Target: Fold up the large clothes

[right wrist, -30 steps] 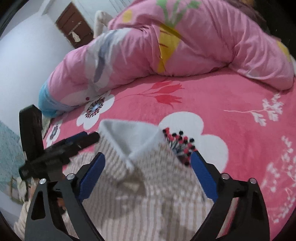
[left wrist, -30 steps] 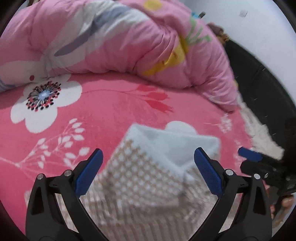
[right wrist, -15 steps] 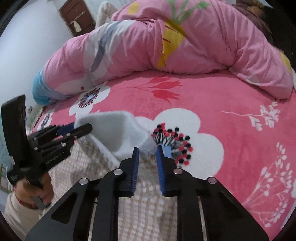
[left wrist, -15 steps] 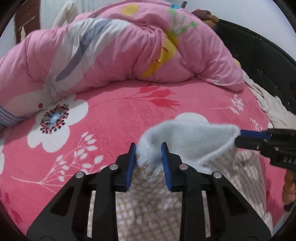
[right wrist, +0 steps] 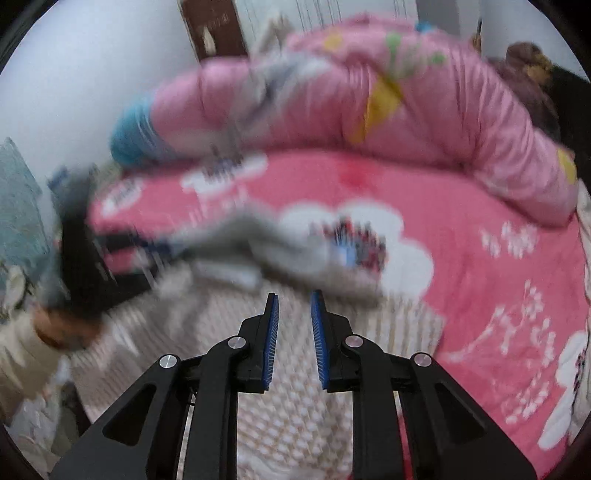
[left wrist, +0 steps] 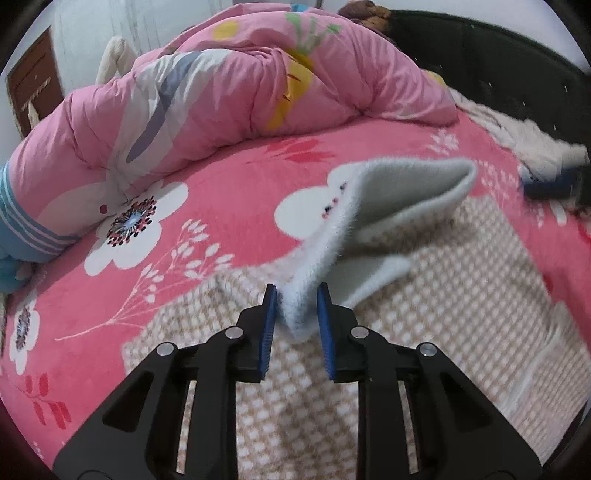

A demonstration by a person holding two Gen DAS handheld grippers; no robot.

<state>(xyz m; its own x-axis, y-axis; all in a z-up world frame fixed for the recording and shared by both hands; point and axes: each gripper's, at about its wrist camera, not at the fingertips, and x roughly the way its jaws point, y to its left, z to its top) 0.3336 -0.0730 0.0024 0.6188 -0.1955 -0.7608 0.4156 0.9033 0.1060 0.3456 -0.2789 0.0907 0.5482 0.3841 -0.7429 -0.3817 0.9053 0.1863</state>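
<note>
A beige checked garment [left wrist: 436,295] with a white fleecy lining lies on the pink flowered bed sheet [left wrist: 221,206]. My left gripper [left wrist: 294,295] is shut on the white fleecy edge [left wrist: 399,192] of the garment and holds it lifted and folded over. In the blurred right wrist view, my right gripper [right wrist: 293,299] hovers over the garment [right wrist: 295,406] with its jaws narrowly apart and nothing visible between them. The lifted white edge [right wrist: 258,236] lies ahead of it. The other gripper and hand [right wrist: 70,258] show at the left.
A bunched pink quilt [left wrist: 240,92] lies across the far side of the bed. A dark headboard [left wrist: 498,74] and a whitish blanket [left wrist: 517,136] are at the right. A brown door [right wrist: 214,26] stands behind.
My left gripper has lifted the white edge higher and folded it over. My right gripper no longer shows fabric between its pads and has pulled back; its view is blurred by motion.
</note>
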